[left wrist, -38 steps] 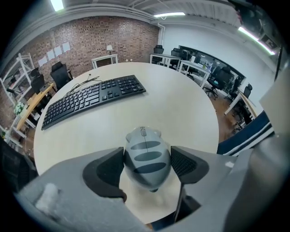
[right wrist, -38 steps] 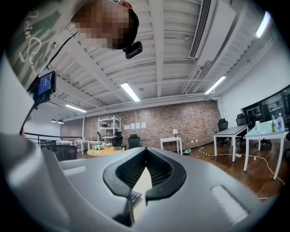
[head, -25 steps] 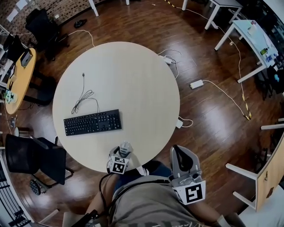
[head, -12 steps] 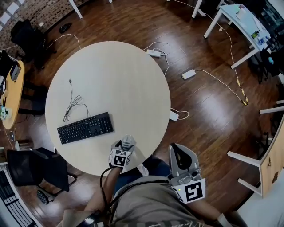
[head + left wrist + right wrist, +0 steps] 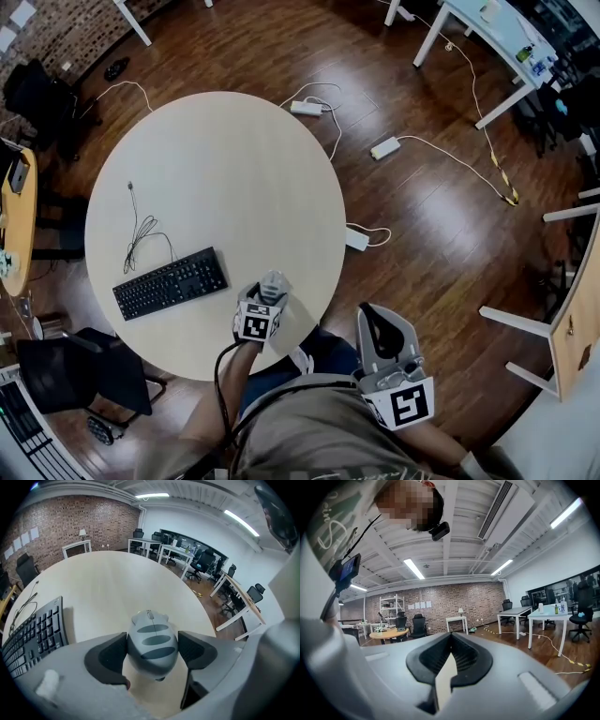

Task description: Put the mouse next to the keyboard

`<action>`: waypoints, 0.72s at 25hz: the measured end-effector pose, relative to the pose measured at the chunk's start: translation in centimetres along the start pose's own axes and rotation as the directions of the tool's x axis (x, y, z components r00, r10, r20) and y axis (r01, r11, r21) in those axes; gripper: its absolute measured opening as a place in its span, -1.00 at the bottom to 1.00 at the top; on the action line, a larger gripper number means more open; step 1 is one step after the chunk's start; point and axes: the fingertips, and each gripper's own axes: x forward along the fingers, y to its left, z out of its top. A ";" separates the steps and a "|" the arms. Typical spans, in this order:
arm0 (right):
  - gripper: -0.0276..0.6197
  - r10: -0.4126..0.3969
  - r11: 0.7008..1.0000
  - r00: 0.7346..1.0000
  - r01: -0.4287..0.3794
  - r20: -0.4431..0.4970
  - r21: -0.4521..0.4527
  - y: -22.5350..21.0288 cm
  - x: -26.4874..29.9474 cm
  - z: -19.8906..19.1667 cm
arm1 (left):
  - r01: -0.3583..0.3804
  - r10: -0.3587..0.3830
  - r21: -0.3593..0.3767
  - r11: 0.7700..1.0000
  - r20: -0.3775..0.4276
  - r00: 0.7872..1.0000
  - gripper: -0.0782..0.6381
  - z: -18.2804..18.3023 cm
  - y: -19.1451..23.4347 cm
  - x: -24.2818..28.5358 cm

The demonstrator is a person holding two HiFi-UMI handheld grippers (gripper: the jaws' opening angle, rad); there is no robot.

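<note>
A grey mouse (image 5: 274, 283) with darker stripes sits between the jaws of my left gripper (image 5: 271, 289), which is shut on it above the near edge of the round beige table (image 5: 216, 150). In the left gripper view the mouse (image 5: 152, 641) fills the gap of the left gripper (image 5: 153, 649). The black keyboard (image 5: 171, 282) lies on the table to the left of the mouse, apart from it, and shows as the keyboard (image 5: 33, 637) at the left edge. My right gripper (image 5: 379, 330) hangs off the table by the person's body; the right gripper (image 5: 449, 660) is shut and holds nothing.
The keyboard's cable (image 5: 141, 230) trails across the table behind it. A black office chair (image 5: 66, 375) stands at the table's near left. Power strips (image 5: 385, 147) and cords lie on the wooden floor to the right. White desks stand at the far right.
My left gripper has carried the mouse forward, further over the table's near edge and closer to the keyboard. The head view has shifted. The right gripper has stayed in place.
</note>
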 end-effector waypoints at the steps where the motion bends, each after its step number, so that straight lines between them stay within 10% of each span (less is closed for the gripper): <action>1: -0.91 -0.004 1.000 1.000 0.004 0.000 0.006 -0.2 0.0 -0.1 | 0.003 -0.003 0.001 1.000 0.002 1.000 0.22 0.5 0.0 0.3; 18: -0.91 -0.103 0.993 0.995 0.104 -0.018 0.049 -4.5 0.4 -0.9 | 0.018 -0.018 0.000 1.000 0.073 0.997 0.22 9.6 0.3 4.9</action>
